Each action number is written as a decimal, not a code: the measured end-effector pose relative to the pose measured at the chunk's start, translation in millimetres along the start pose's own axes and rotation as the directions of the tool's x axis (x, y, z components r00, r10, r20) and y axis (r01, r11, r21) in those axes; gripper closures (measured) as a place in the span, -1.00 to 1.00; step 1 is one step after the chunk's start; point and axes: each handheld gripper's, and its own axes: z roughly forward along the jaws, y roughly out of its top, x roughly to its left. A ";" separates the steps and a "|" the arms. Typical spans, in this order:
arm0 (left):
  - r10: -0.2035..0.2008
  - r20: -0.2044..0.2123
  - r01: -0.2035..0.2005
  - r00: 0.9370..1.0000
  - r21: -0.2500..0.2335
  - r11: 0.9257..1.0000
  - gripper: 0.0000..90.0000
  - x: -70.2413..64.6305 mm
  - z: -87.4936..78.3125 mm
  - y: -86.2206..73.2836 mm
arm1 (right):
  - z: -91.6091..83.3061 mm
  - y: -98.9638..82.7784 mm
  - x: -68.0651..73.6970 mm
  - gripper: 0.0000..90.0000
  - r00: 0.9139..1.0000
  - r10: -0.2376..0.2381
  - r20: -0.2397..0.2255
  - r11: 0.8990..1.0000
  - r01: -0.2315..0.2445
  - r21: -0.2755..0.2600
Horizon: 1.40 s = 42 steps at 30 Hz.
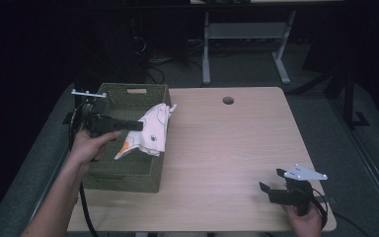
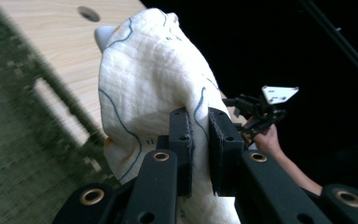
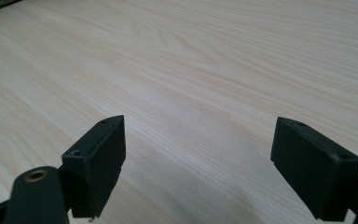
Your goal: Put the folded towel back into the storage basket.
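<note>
- At the left edge of the tabletop (image 1: 217,148) stands the green woven basket (image 1: 128,170), running from near to far.
- Our left tool (image 1: 139,125) is held level over the basket, its jaws clamped together on a fold of the white printed cloth (image 1: 150,131).
- The cloth hangs from that grip in the air, draped over the basket's right rim and partly over the wood just beside it; in the left gripper view the cloth (image 2: 154,79) bunches above the pads.
- We judge the step in hand to be carrying the cloth between basket and tabletop; which way we cannot tell.
- Next we need a clear spot to lower it before parting the jaws.
- At the near right, our right tool (image 1: 271,180) rests low over bare wood, jaws wide apart and holding nothing.
</note>
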 end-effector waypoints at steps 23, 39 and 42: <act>-0.061 -0.044 0.060 0.997 -0.039 0.997 0.80 38.2 -35.4 -19.4 | -0.6 1.2 -1.0 -0.61 1.000 0.003 -0.003 1.000 -0.003 -0.002; -0.081 -0.072 0.080 0.994 -0.013 0.997 0.80 53.6 -35.6 -18.2 | 1.0 1.5 -5.6 -0.61 1.000 0.013 -0.011 1.000 -0.013 0.015; -0.087 -0.074 0.086 0.994 -0.011 0.996 0.80 56.2 -36.4 -18.4 | 1.2 1.6 -6.3 -0.61 1.000 0.016 -0.010 1.000 -0.016 0.019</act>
